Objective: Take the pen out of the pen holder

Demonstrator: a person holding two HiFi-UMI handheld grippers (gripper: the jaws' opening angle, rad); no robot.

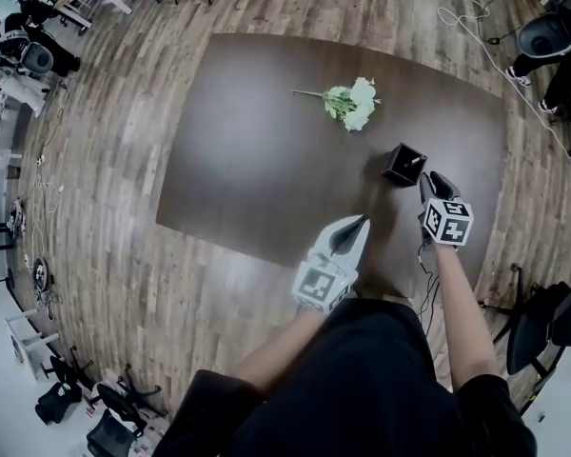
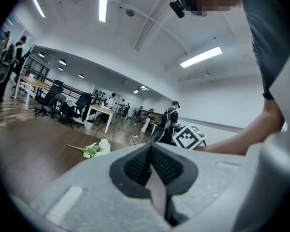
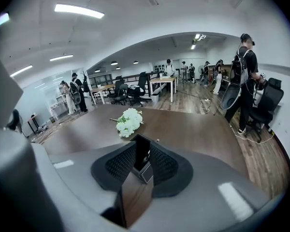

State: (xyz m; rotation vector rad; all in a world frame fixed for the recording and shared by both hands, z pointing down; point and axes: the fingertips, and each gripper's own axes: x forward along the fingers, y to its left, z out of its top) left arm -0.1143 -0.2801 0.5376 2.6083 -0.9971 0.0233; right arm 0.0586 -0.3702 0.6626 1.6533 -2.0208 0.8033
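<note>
Black square pen holder [image 1: 401, 168], pale pen [image 1: 414, 161] inside, stands just beyond the right gripper [image 1: 425, 186], its jaws parted, gripping nothing; left gripper [image 1: 362, 222] clenched, empty.

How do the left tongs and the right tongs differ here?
The left tongs are shut with nothing between them; the right tongs stand open, the black pen holder showing in their gap. The right tongs are close to the holder; the left tongs sit farther back. Both aim across the brown table.
</note>
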